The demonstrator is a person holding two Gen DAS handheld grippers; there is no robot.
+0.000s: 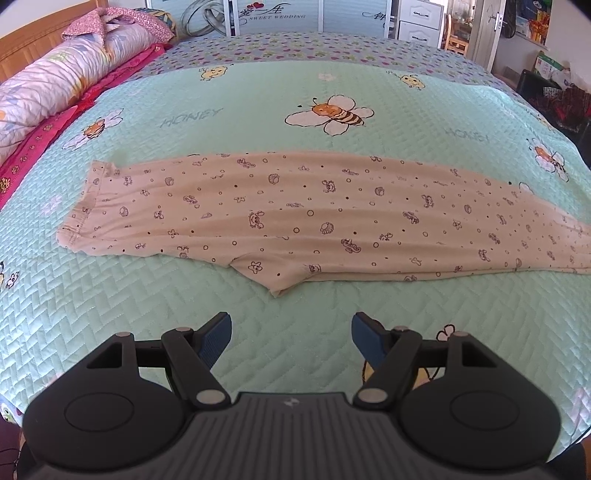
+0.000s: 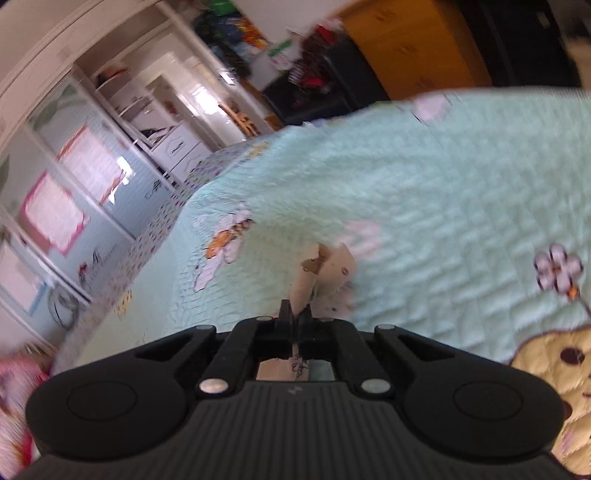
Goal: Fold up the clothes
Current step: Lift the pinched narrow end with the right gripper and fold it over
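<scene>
Pajama trousers [image 1: 314, 218] lie lengthwise across the bed [image 1: 258, 92]; right gripper [image 2: 295, 314] fingers pinch the cuff, left gripper [image 1: 291, 343] fingers spread. Lifting evenly should avoid wrinkles.

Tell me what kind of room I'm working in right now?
Most likely a home bedroom. The beige printed trousers lie on a bed with a green bee-print quilt, rolled bedding sits by a wooden headboard, and a wardrobe with decorated doors stands beyond the bed.
</scene>
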